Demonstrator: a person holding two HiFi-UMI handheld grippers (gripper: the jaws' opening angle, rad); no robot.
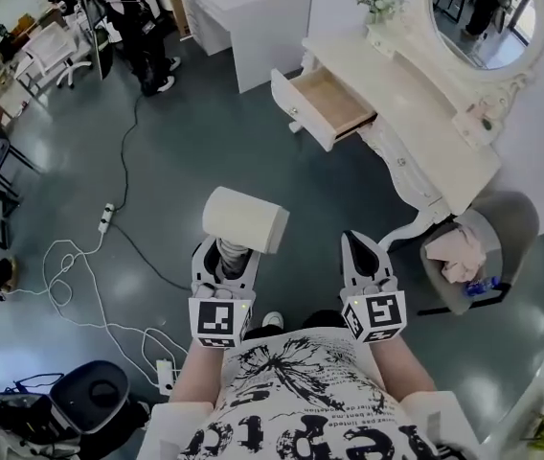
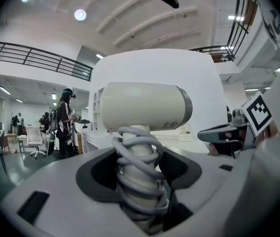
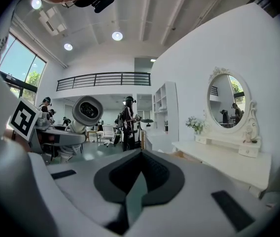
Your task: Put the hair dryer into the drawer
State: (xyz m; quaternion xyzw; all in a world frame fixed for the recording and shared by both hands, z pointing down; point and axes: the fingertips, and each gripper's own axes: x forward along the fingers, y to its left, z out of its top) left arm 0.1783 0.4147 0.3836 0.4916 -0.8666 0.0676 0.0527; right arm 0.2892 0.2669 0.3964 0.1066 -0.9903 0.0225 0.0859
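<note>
**Firmly clamped by its handle, the dryer is well short of the drawer**

Head view: the hair dryer (image 1: 243,220) stands upright in the left tool (image 1: 224,255) at lower centre of the frame, with its cream barrel lying crosswise above the jaws. The open drawer (image 1: 301,115) juts from the white table (image 1: 416,113) at upper right, well apart from the dryer, and looks bare inside. The right tool (image 1: 361,249) sits at lower right and carries nothing.

Left gripper view: the jaws are closed on the handle (image 2: 139,172), which is wound with coils of grey cord (image 2: 130,147). The barrel fills the middle of the frame above them.

Right gripper view: the jaws are pressed together with nothing between them. The dryer's round end shows at middle left, and the table runs along the right edge.

Handling, as a judgement: the shell looks like rigid, smooth plastic, and the barrel makes it top-heavy. That makes the handle the sensible hold, gripped close under the barrel. The springy cord coils may roll or slip under the pads. The barrel itself seems too wide and slick to pinch.
</note>
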